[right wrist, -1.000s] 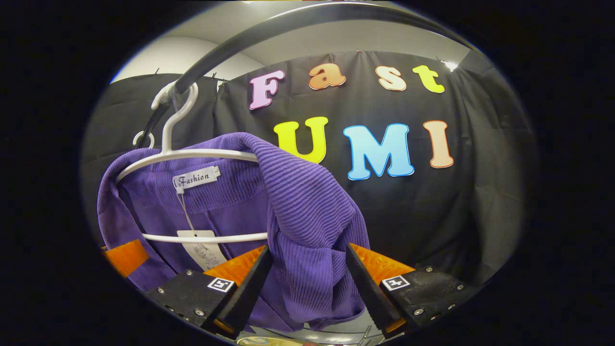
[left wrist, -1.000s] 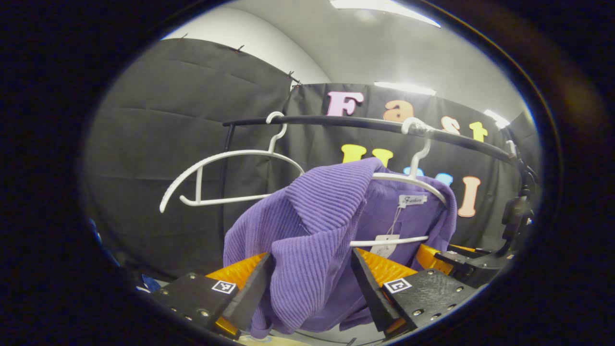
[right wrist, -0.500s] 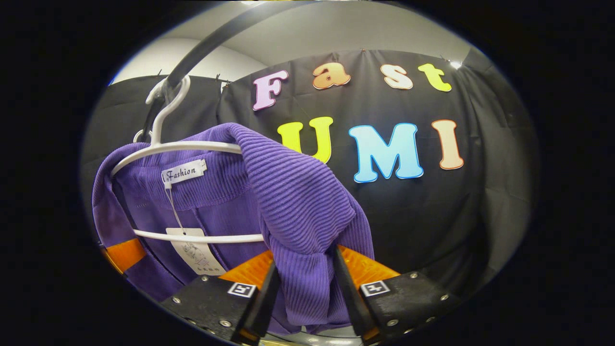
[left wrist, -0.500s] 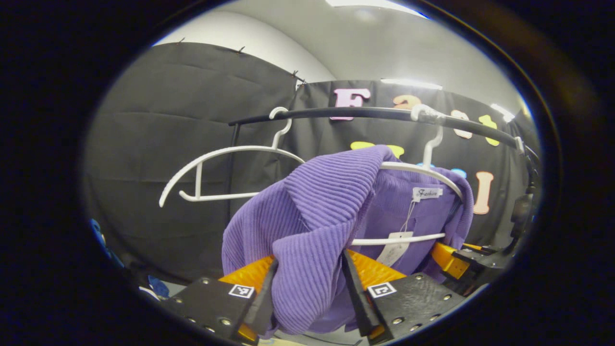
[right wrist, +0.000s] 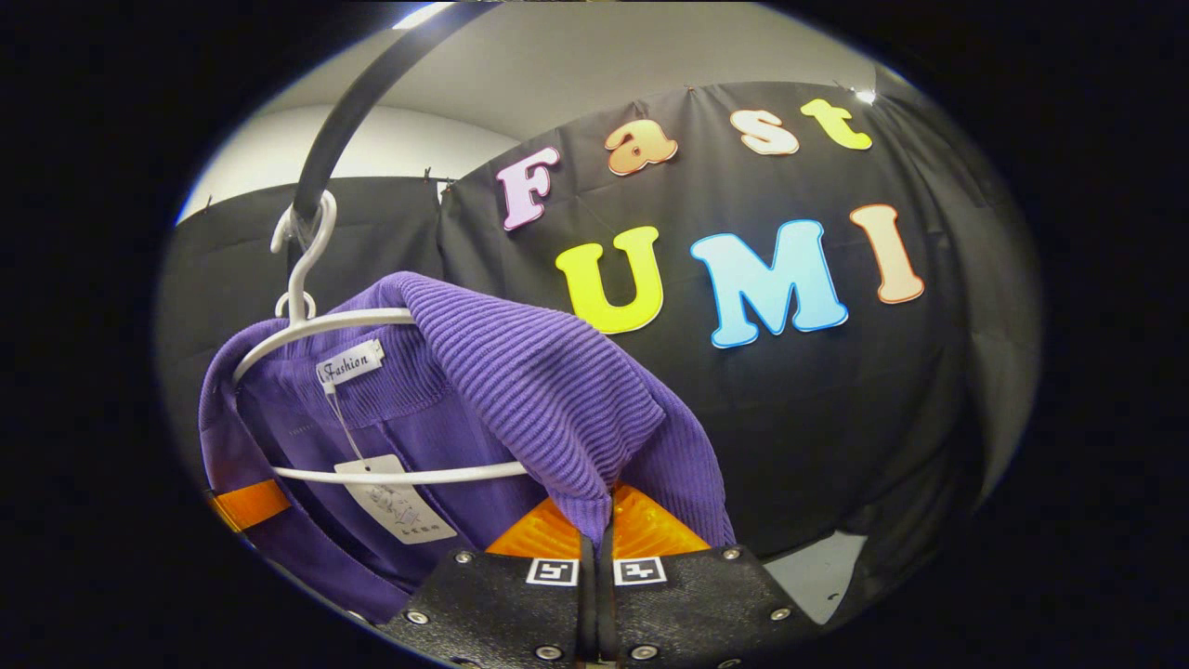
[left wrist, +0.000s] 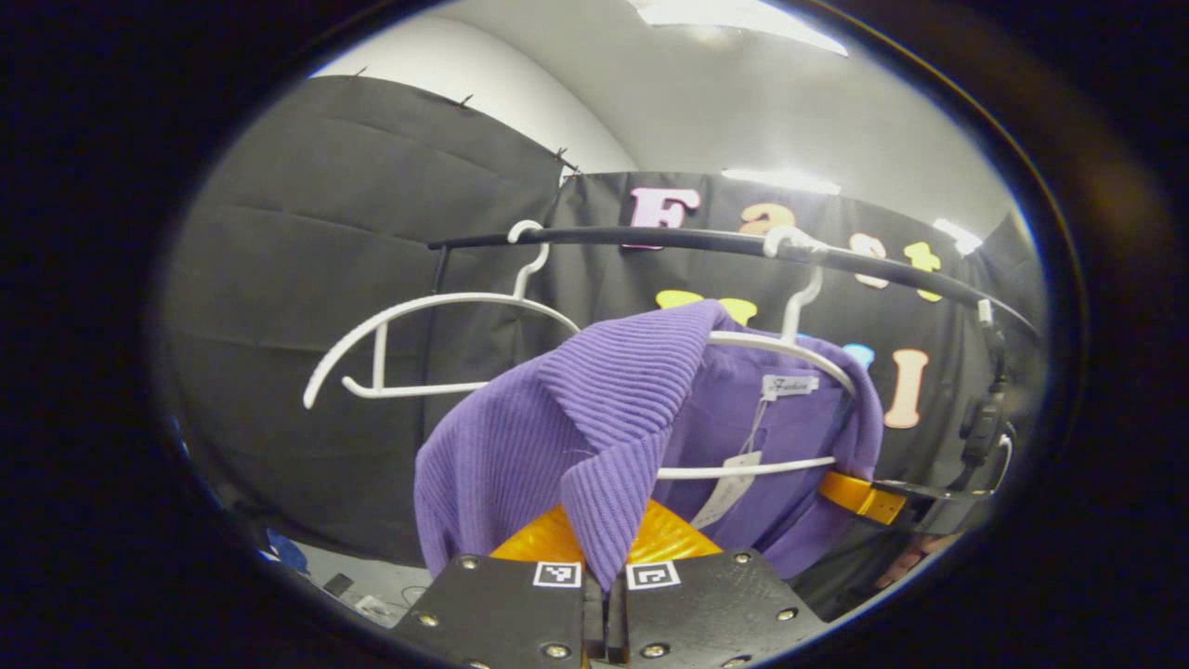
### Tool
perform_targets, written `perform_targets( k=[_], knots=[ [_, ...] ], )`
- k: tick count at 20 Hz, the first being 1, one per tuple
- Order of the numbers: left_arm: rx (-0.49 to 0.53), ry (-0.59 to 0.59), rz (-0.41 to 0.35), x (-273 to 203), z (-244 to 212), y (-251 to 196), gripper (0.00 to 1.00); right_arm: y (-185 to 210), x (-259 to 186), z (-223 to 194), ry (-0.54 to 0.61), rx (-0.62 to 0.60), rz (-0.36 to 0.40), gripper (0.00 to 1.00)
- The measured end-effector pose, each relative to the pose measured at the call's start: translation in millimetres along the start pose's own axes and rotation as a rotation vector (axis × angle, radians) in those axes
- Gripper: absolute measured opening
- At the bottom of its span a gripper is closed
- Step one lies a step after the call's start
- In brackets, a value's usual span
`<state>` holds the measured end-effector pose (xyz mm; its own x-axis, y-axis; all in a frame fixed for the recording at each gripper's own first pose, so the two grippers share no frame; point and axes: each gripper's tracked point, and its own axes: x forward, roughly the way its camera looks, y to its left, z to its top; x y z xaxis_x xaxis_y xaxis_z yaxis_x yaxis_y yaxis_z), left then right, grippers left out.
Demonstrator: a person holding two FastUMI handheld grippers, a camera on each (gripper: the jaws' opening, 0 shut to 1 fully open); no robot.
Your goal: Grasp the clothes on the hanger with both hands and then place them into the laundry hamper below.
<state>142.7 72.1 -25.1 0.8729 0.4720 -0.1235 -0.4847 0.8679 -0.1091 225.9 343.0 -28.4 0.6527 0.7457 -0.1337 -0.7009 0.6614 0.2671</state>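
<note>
The left gripper (left wrist: 606, 595) is clamped on one shoulder of the purple garment (left wrist: 594, 409), which rises in front of it. The right gripper (right wrist: 595, 557) pinches the other shoulder.

Your purple garment (left wrist: 520, 446) runs off the lower edge beyond both fingers. The hang tag (right wrist: 395, 502) print is too small to make out; the garment covers part of the hanger (right wrist: 307, 325).
</note>
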Motion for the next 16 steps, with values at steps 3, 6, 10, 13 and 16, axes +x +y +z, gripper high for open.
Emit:
perform_targets(
  k=[3, 6, 10, 13, 16],
  knots=[
    [-0.020, 0.001, -0.059, -10.3, 5.8, -13.8, 0.03, -5.9, -4.9, 4.8, -0.020, -0.003, -0.004, 0.00],
    [-0.020, -0.023, -0.067, -23.8, 20.8, -6.1, 0.03, -7.1, -12.5, 6.5, -0.047, 0.008, -0.039, 0.00],
    [-0.074, -0.055, -0.111, -38.5, 48.6, 5.9, 0.03, -10.0, -24.3, 13.3, -0.082, 0.015, -0.102, 0.00],
    [-0.062, -0.079, -0.165, -45.7, 73.4, 14.6, 0.03, -10.5, -39.1, 17.4, -0.103, 0.017, -0.158, 0.00],
    [-0.083, -0.107, -0.198, -52.3, 95.3, 24.8, 0.02, -12.1, -48.6, 25.4, -0.126, 0.003, -0.212, 0.00]
  ],
)
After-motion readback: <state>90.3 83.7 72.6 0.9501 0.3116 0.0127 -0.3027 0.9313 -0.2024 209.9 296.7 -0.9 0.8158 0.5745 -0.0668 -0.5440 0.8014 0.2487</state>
